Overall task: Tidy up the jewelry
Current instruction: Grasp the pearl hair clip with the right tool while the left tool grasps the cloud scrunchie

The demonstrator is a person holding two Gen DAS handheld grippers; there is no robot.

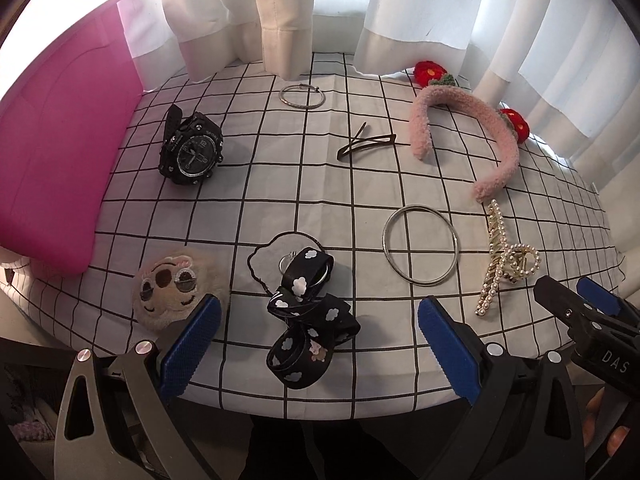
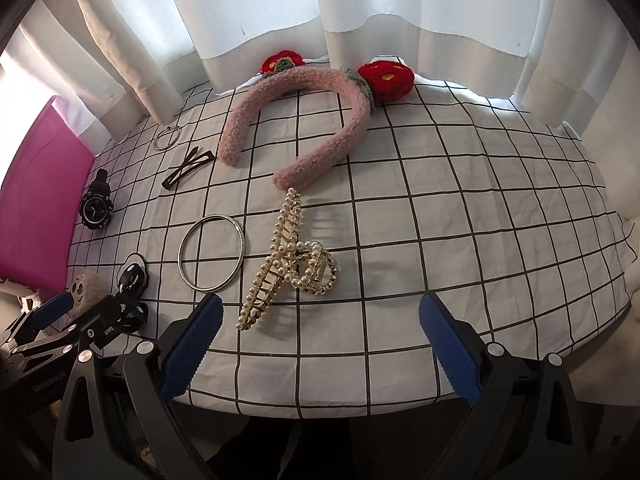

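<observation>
On the checked surface [image 1: 240, 216] the jewelry lies scattered and unsorted, both claws, left claw [image 1: 318, 344] and right claw [image 2: 320, 344], gaping and empty; next move likely requires closing on the pearl clip [image 2: 288, 256].

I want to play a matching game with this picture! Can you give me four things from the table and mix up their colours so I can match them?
Things:
1. watch
2. headband
3. big bangle
4. box

Colours:
A. silver
B. bright pink
C. black
D. fluffy pale pink with red flowers

Right pairs: 1-C, 2-D, 3-A, 4-B
</observation>
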